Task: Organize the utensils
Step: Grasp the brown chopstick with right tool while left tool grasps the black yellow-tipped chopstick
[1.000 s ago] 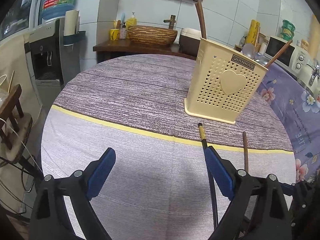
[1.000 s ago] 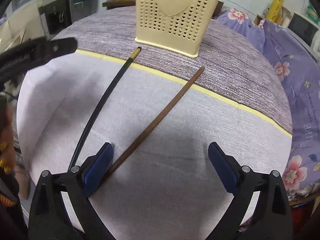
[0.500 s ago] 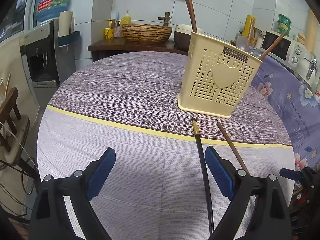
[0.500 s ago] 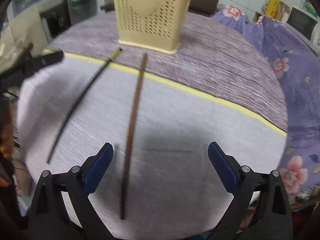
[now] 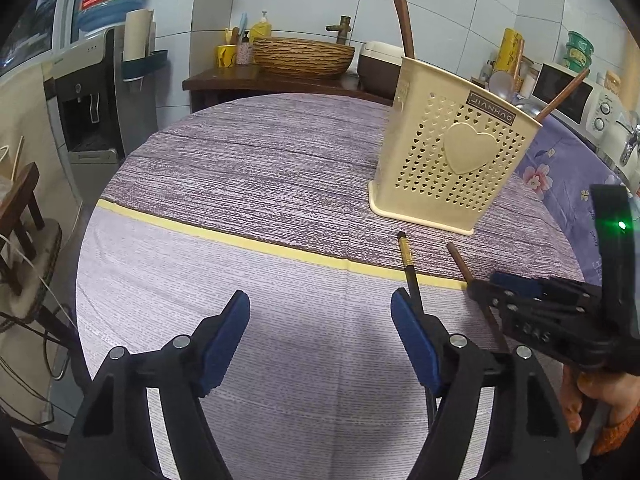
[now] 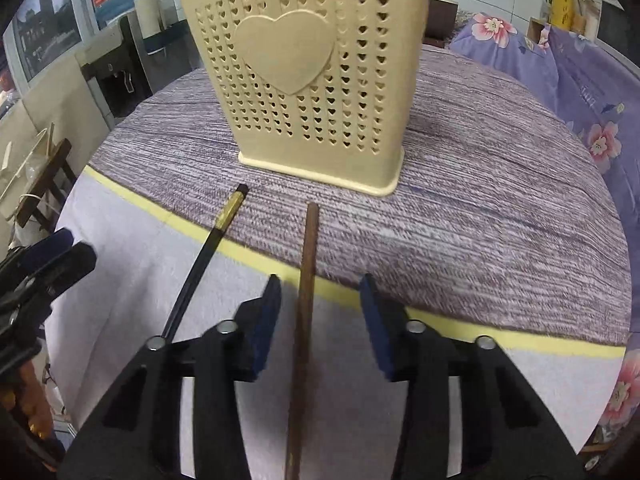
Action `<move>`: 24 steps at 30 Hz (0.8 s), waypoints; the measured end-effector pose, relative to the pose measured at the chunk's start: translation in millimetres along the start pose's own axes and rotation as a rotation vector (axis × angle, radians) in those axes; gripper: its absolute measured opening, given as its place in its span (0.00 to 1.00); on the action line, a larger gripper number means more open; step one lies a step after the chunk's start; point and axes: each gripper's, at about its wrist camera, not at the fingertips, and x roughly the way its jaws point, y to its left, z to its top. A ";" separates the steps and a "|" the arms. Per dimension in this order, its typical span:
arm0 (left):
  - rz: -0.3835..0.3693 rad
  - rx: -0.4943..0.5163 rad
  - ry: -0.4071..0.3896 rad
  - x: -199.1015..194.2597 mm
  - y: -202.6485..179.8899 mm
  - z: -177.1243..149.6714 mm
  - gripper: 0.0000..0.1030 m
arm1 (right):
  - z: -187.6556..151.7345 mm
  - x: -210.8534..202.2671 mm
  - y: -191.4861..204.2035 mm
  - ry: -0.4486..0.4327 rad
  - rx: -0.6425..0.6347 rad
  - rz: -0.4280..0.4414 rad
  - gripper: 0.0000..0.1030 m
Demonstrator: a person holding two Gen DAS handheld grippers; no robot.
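Note:
A cream perforated utensil holder point(image 5: 448, 164) with a heart on its side stands on the round table; it fills the top of the right wrist view point(image 6: 312, 80) and holds a few utensils. A brown chopstick point(image 6: 306, 280) and a black chopstick with a gold band point(image 6: 208, 248) lie in front of it. My right gripper point(image 6: 320, 312) is partly closed, its pads either side of the brown chopstick, not touching it. My left gripper point(image 5: 320, 332) is open and empty, with the black chopstick point(image 5: 410, 268) by its right finger.
The table point(image 5: 240, 184) has a purple striped cloth with a yellow band. A floral purple cloth point(image 6: 580, 80) lies to the right. A water dispenser point(image 5: 88, 100), a counter with a woven basket point(image 5: 304, 56) and a microwave point(image 5: 568, 92) stand behind.
My right gripper has moved forward over the brown chopstick and narrowed its jaws around it. My left gripper has stayed open, shifting slightly.

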 end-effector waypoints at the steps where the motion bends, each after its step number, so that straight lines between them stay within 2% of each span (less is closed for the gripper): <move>1: 0.001 0.002 0.001 0.1 -0.5 0.2 0.70 | 4.0 3.1 3.7 -0.008 -0.009 -0.020 0.30; 2: 0.003 0.005 0.001 0.4 -0.8 0.3 0.70 | 6.1 5.3 4.9 -0.008 -0.011 -0.031 0.25; 6: -0.005 0.013 0.012 3.4 -3.4 0.9 0.66 | 12.3 10.7 11.9 -0.016 -0.050 -0.061 0.18; 8: -0.022 0.015 0.024 6.1 -5.8 1.6 0.63 | 12.7 11.9 14.7 -0.018 -0.073 -0.062 0.09; 12: -0.064 0.031 0.049 12.2 -15.2 4.0 0.57 | 8.7 8.8 9.6 -0.013 -0.068 -0.051 0.08; 17: -0.146 0.061 0.111 28.3 -33.3 8.5 0.48 | -1.2 -0.4 -13.7 -0.008 0.003 -0.042 0.08; 21: -0.171 0.118 0.142 42.8 -55.6 11.1 0.40 | -9.8 -7.3 -33.5 -0.011 0.057 -0.022 0.08; 24: -0.140 0.142 0.155 56.7 -66.5 13.2 0.29 | -12.8 -9.8 -37.0 -0.012 0.060 -0.024 0.08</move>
